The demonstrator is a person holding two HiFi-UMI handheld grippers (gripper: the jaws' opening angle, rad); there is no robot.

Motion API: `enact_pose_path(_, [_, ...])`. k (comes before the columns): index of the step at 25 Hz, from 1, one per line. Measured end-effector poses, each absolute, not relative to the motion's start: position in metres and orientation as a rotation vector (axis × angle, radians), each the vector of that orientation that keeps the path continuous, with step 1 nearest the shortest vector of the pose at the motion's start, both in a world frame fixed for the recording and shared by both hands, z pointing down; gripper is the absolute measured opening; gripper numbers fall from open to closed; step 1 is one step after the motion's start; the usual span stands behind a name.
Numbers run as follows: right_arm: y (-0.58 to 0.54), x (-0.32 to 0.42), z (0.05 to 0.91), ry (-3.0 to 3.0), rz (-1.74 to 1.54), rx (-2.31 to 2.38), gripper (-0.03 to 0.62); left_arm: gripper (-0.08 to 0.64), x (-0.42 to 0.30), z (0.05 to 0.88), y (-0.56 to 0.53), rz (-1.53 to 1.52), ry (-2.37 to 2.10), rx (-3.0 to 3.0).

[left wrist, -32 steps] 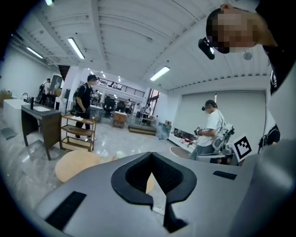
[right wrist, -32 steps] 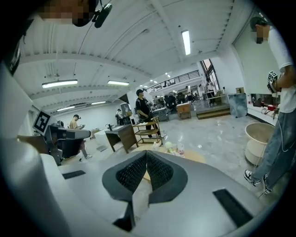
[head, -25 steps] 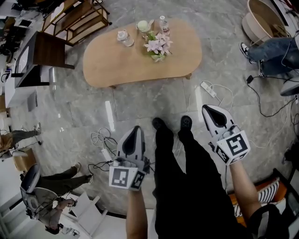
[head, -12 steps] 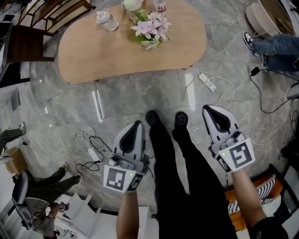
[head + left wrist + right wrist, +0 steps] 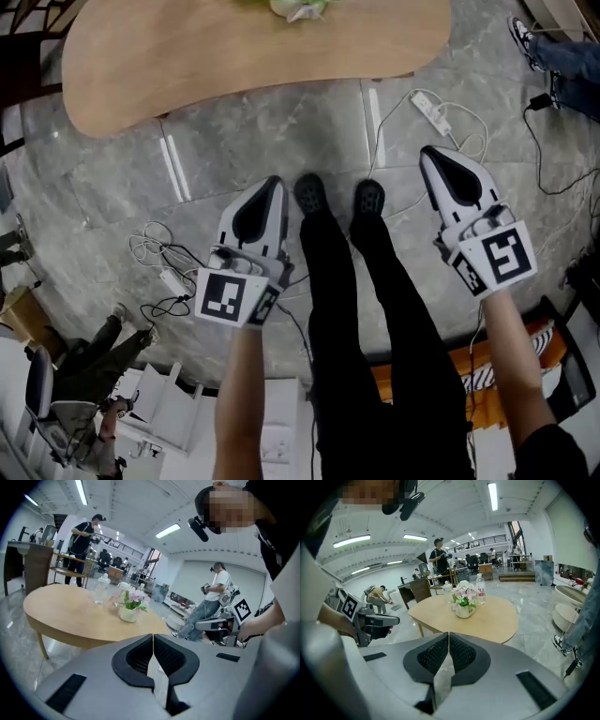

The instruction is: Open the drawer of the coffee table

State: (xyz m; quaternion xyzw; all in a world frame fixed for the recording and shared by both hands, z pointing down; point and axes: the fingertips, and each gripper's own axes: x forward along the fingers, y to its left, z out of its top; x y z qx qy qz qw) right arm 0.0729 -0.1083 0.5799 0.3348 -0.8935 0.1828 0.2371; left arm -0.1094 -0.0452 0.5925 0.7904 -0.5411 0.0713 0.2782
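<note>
The coffee table (image 5: 234, 47) has a light wooden oval top and lies across the top of the head view. No drawer shows in any view. My left gripper (image 5: 273, 181) hangs over the grey floor to the left of the person's legs, jaws shut and empty, short of the table's near edge. My right gripper (image 5: 430, 153) is to the right of the legs, also shut on nothing. The left gripper view looks over its closed jaws (image 5: 153, 637) at the table (image 5: 70, 616) from near top height. In the right gripper view the jaws (image 5: 448, 634) point at the table (image 5: 492, 618).
A flower pot (image 5: 464, 609), a bottle (image 5: 480, 592) and a glass jar (image 5: 99, 592) stand on the table. A white power strip (image 5: 429, 105) with cords lies on the floor ahead, and more cables (image 5: 159, 267) at the left. The person's shoes (image 5: 311, 192) stand between the grippers. Other people stand around.
The table has slid toward the top of the head view and grown larger, its flowers almost out of frame. Both grippers have stayed shut beside the legs.
</note>
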Motion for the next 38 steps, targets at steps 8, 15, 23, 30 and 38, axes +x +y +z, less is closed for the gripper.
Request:
enact_pose_path(8, [-0.135,0.059,0.651,-2.387,0.507,0.934,0.014,0.014,-0.14,0.683,-0.073,0.306,-1.341,2.144])
enact_pose_path(15, [-0.145,0.061,0.711,-2.29,0.536,0.916,0.014,0.114,-0.182,0.753,-0.096,0.401,-1.322,2.082])
enact_pose_path(23, [-0.177,0.085,0.763,-2.174,0.49,0.979,0.161,0.209,-0.214,0.807,-0.123,0.403,-1.382,1.991])
enact_pose_path(30, [-0.215,0.103,0.797,-2.084,0.415,1.046,0.241,0.323,-0.224,0.842,-0.152,0.51,-1.423,1.97])
enact_pose_path(38, [-0.239,0.119,0.818,-2.031,0.392,1.043,0.253,0.41,-0.231,0.853,-0.176,0.608,-1.466,1.96])
